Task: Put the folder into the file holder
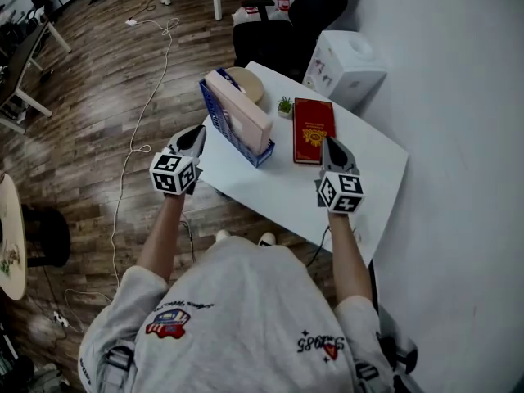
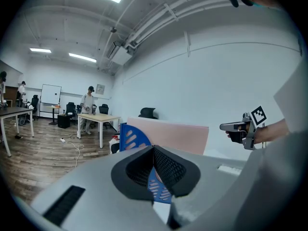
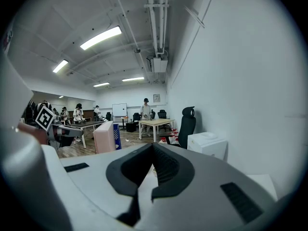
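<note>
A pink folder point(image 1: 241, 109) stands upright inside the blue file holder point(image 1: 219, 125) on the white table point(image 1: 360, 166). My left gripper point(image 1: 196, 132) hovers at the table's left edge, just left of the holder, shut and holding nothing. In the left gripper view the folder point(image 2: 178, 136) and the holder point(image 2: 132, 137) rise behind the closed jaws point(image 2: 154, 149). To the right of a red book point(image 1: 313, 129), my right gripper point(image 1: 329, 143) is shut and empty above the table. The right gripper view shows the closed jaws point(image 3: 153, 146), with the folder point(image 3: 103, 136) off to the left.
A small potted plant point(image 1: 285, 105) and a round tan object point(image 1: 247, 83) sit behind the holder. A white box point(image 1: 348, 68) and a black office chair point(image 1: 286, 19) stand beyond the table. Cables point(image 1: 147, 80) lie on the wooden floor. People stand far back in the room.
</note>
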The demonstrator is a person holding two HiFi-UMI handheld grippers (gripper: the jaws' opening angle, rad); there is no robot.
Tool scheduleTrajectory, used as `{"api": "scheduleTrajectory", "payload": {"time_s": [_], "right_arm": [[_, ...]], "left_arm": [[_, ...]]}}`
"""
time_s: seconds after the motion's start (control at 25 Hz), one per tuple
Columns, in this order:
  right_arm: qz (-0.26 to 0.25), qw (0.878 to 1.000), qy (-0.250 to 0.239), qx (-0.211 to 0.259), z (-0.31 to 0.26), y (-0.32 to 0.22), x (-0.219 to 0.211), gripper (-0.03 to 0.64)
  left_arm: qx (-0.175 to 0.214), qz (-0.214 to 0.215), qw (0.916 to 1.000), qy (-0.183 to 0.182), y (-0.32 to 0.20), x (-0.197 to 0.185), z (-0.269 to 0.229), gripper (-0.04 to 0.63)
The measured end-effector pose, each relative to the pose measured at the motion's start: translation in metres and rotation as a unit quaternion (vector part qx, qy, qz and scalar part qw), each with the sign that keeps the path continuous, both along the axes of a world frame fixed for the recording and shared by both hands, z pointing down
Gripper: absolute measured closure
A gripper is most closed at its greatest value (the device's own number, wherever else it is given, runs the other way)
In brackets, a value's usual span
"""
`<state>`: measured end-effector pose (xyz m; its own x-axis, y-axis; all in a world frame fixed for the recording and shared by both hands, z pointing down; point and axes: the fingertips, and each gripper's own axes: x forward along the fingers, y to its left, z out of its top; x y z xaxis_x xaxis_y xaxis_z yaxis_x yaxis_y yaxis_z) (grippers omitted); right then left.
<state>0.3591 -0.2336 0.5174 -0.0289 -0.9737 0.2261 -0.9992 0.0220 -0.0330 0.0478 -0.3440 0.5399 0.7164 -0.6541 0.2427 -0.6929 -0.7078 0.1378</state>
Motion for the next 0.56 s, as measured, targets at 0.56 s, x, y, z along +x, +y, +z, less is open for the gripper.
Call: {"api": "scheduleTrajectory", "payload": {"time_s": [0.56], "right_arm": [[-0.004,1.0,0.0,-0.003,0.001,0.002,-0.0082,0.615]], "left_arm": [[-0.01,0.0,1.0,-0.002,0.0068,-0.0057,0.0069,0.589]]}}
